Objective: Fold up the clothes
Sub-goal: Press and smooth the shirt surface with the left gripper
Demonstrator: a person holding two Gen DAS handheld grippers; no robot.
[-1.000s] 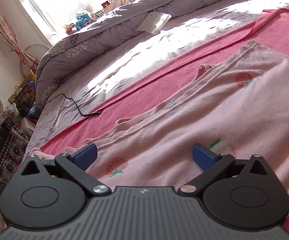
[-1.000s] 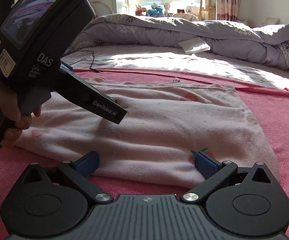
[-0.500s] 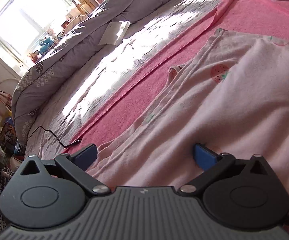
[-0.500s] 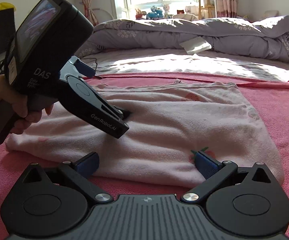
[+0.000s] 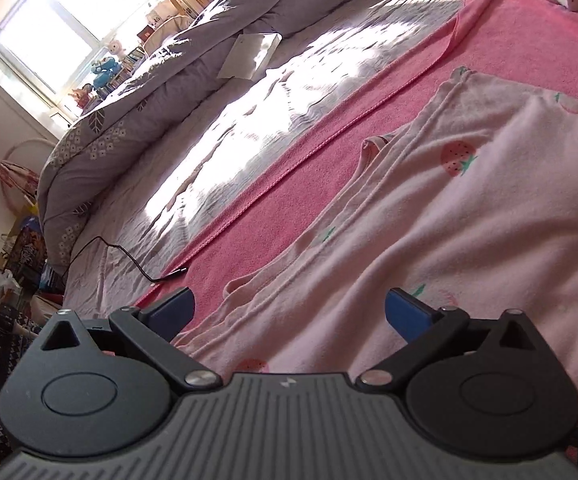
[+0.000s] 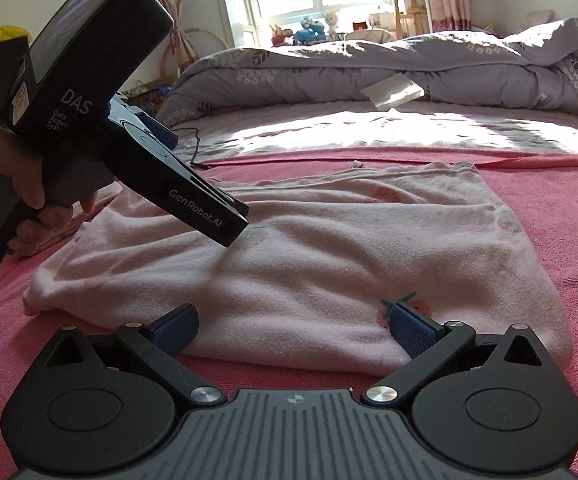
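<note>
Right wrist view: my right gripper sits spread at the near edge of the pink strawberry-print garment on the pink blanket; left gripper also spread, over its left end. Next I'd pinch both edges for 1 more fold

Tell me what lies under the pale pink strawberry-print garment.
The pale pink strawberry-print garment lies on a pink terry towel spread over the bed. The garment covers anything directly beneath it.
</note>
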